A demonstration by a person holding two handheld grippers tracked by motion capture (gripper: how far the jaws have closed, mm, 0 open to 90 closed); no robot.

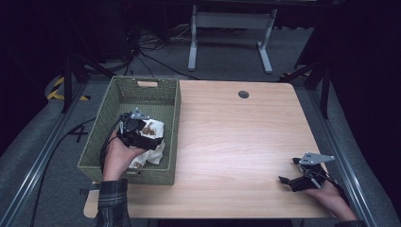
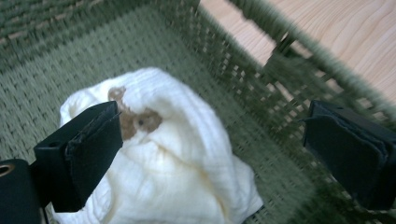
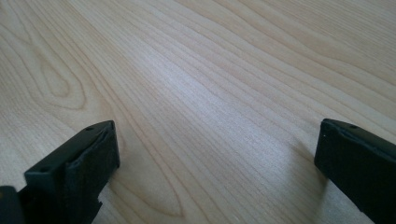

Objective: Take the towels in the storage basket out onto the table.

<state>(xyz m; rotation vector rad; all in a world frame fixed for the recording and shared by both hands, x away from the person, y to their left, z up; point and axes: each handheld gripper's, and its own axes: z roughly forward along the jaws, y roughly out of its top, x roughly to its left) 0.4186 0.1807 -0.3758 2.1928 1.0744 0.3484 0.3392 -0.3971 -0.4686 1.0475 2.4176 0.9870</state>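
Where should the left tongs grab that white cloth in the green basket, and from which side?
Probably from above, on the raised fold of the white cloth near its brown print. The cloth lies bunched in a mound on the floor of the green basket, whose walls block a sideways approach. The left tongs hang open over it, so closing across that ridge should gather enough fabric.

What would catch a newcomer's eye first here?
Most striking is the crumpled white cloth with brown markings, lying in the green woven basket at the table's left edge. The left gripper hangs over it, jaws open. The right gripper sits open over bare wooden table near the right corner.
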